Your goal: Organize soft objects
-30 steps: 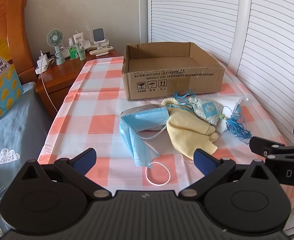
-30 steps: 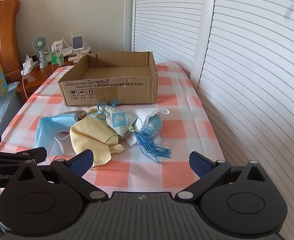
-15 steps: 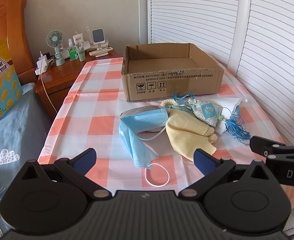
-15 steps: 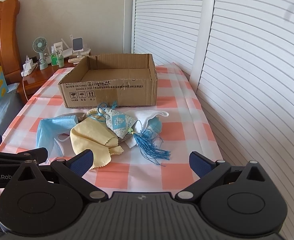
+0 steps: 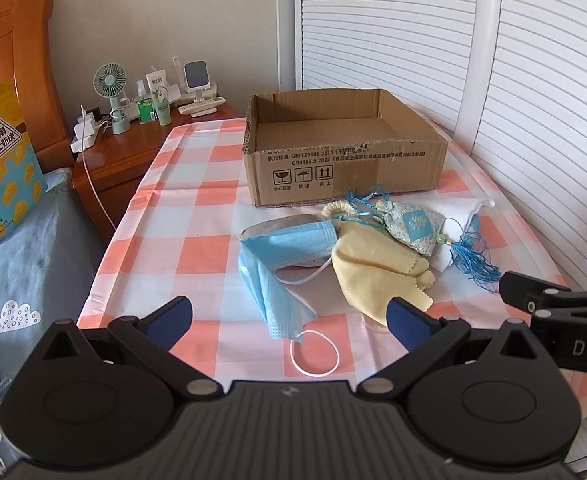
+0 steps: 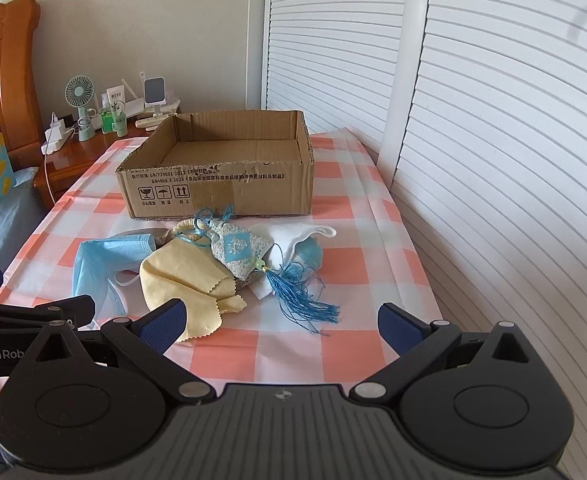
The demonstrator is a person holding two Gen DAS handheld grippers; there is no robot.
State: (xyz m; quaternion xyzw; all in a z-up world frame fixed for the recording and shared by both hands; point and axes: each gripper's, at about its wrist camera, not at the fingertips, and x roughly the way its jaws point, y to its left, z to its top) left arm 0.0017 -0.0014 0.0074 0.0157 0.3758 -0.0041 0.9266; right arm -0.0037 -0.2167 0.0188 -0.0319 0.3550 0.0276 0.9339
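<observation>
On the table draped in a pink-and-white checked cloth (image 5: 197,208), nothing is looking sorted yet: the open brown cardboard box (image 5: 345,152) is sitting toward the far edge with only its bare floor showing inside. Just in front of the box's near wall, the soft things are lying in one overlapping heap. A pale blue pleated face mask (image 5: 281,264) is trailing its white ear loop toward the near edge; a soft yellow cloth with zigzag edges (image 5: 373,268) is lying beside and partly over it; a small patterned sachet with a blue tassel (image 6: 241,252) is resting on top, and a white folded cloth (image 6: 305,236) is peeking out behind it. By my reading, every piece is waiting to go into the box. The left gripper (image 5: 289,322) is hovering over the near edge with fingers spread wide and holding nothing, and the right gripper (image 6: 285,326) is doing likewise beside it.
</observation>
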